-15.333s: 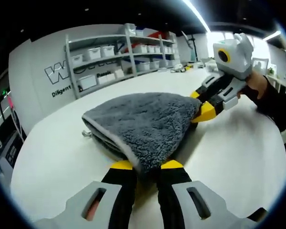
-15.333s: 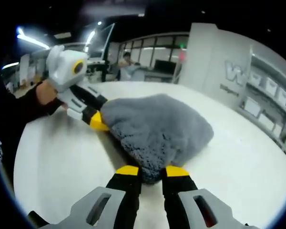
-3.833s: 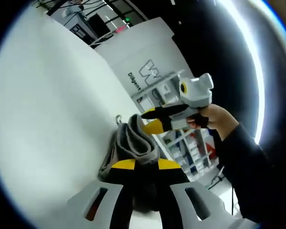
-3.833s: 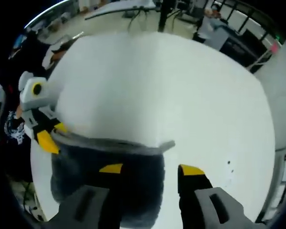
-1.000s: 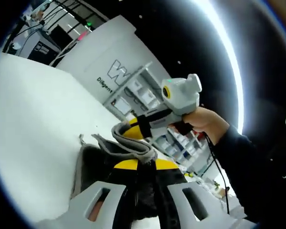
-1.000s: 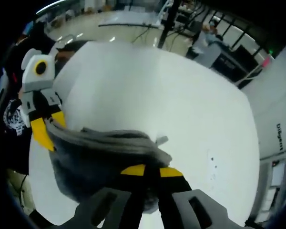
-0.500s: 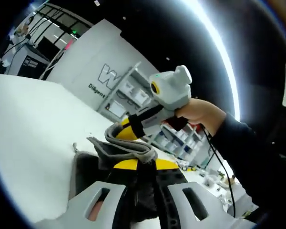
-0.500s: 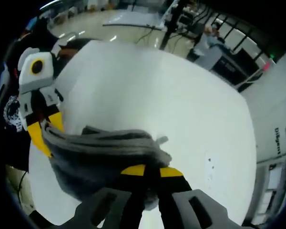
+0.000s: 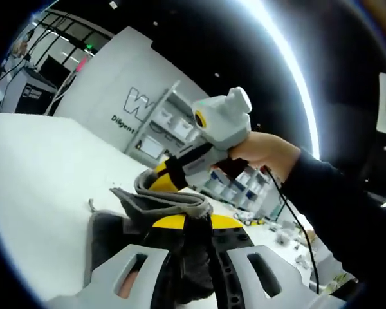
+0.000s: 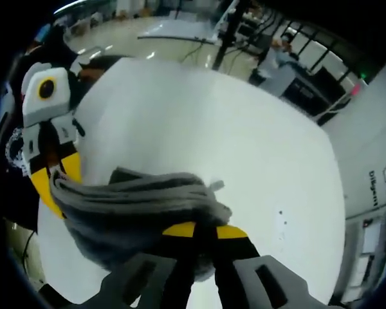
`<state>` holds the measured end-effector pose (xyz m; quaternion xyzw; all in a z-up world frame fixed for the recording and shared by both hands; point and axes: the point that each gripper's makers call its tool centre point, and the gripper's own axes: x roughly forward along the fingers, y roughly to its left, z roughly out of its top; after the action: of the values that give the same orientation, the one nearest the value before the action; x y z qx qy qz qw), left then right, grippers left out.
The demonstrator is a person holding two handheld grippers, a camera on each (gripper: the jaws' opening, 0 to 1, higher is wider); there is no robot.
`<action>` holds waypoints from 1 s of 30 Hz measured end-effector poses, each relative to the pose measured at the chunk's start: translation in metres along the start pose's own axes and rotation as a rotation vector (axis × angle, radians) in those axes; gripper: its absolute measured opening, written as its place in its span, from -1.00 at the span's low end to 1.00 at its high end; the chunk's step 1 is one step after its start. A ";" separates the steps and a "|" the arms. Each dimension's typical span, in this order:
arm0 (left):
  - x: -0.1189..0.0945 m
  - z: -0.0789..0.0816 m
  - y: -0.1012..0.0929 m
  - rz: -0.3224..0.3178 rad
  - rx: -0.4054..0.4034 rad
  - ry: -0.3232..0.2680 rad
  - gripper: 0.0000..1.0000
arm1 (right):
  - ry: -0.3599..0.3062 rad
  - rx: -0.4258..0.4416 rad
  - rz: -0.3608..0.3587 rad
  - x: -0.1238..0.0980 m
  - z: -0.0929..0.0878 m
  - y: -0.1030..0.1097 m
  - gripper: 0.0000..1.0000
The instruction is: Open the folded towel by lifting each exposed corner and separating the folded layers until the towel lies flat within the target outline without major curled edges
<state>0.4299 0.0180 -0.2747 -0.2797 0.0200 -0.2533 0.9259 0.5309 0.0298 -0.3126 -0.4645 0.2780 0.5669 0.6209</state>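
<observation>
The grey fluffy towel hangs bunched in the air above the white table, held at two points. My right gripper is shut on one towel edge. In the right gripper view, my left gripper sits at the far left, gripping the other end. In the left gripper view, my left gripper is shut on a folded grey towel edge. The right gripper pinches the towel just beyond it, held by a person's hand. A small loop tag sticks out of the towel.
Grey shelving with white bins stands against a wall with lettering. Desks and equipment lie beyond the table's far edge. A dark sleeve crosses the right side of the left gripper view.
Both grippers have come a little closer together with the towel still held. The views have tilted slightly. The towel bunches more between the jaws.
</observation>
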 end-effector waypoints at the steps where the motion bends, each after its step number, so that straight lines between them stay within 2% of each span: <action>1: 0.000 -0.001 -0.001 -0.002 0.002 0.001 -0.81 | -0.002 0.003 0.002 0.000 -0.001 0.000 -0.94; 13: 0.012 -0.008 -0.025 -0.043 0.112 0.021 -0.81 | -0.043 0.055 -0.024 -0.024 -0.020 -0.001 -0.94; 17: 0.018 -0.013 -0.031 -0.059 0.150 0.046 -0.81 | -0.057 0.074 -0.032 -0.028 -0.029 0.000 -0.94; 18: 0.019 -0.021 -0.034 -0.075 0.187 0.083 -0.81 | -0.064 0.080 -0.028 -0.029 -0.033 0.001 -0.94; 21: 0.022 -0.027 -0.037 -0.074 0.190 0.096 -0.82 | -0.067 0.087 -0.022 -0.030 -0.043 0.001 -0.94; 30: 0.030 -0.037 -0.053 -0.094 0.223 0.114 -0.81 | -0.089 0.110 -0.044 -0.040 -0.058 0.000 -0.94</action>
<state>0.4256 -0.0531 -0.2745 -0.1611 0.0313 -0.3124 0.9357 0.5337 -0.0398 -0.3015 -0.4101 0.2707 0.5570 0.6696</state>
